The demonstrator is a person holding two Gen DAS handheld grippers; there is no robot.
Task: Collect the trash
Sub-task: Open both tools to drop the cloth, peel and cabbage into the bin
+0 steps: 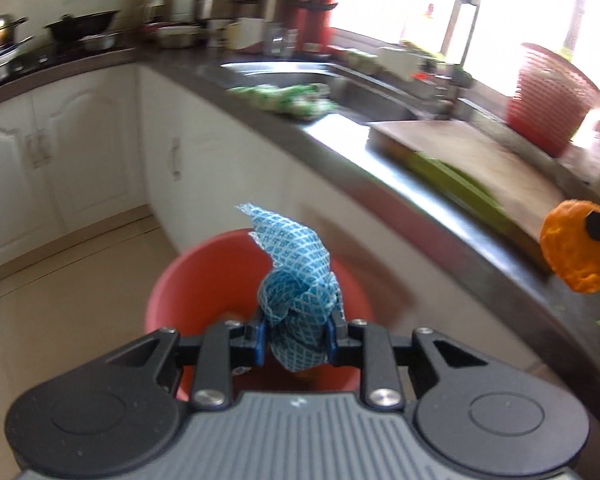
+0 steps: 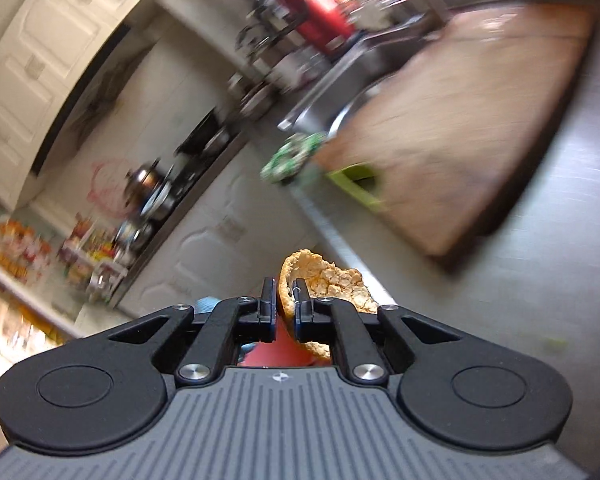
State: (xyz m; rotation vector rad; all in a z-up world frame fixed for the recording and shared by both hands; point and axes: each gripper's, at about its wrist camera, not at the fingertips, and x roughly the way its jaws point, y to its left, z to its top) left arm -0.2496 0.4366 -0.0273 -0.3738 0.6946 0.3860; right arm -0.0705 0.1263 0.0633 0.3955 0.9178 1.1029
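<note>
Blue rag and orange peel held in the fingers near the red bin.

In the left wrist view, a crumpled blue-and-white cloth (image 1: 298, 300) is clamped by the left gripper (image 1: 296, 338) at lower centre, its long axis upright and its loose tip pointed to the upper left, in front of the red bin (image 1: 188, 280). At the right edge, an orange peel (image 1: 568, 248) is seen against the worktop (image 1: 340, 136). In the right wrist view, the peel (image 2: 332, 276) is pinched at its edge by the right gripper (image 2: 286, 312), fingers nearly together, its pale inner side turned to the camera and its long axis leaning to the lower right.
</note>
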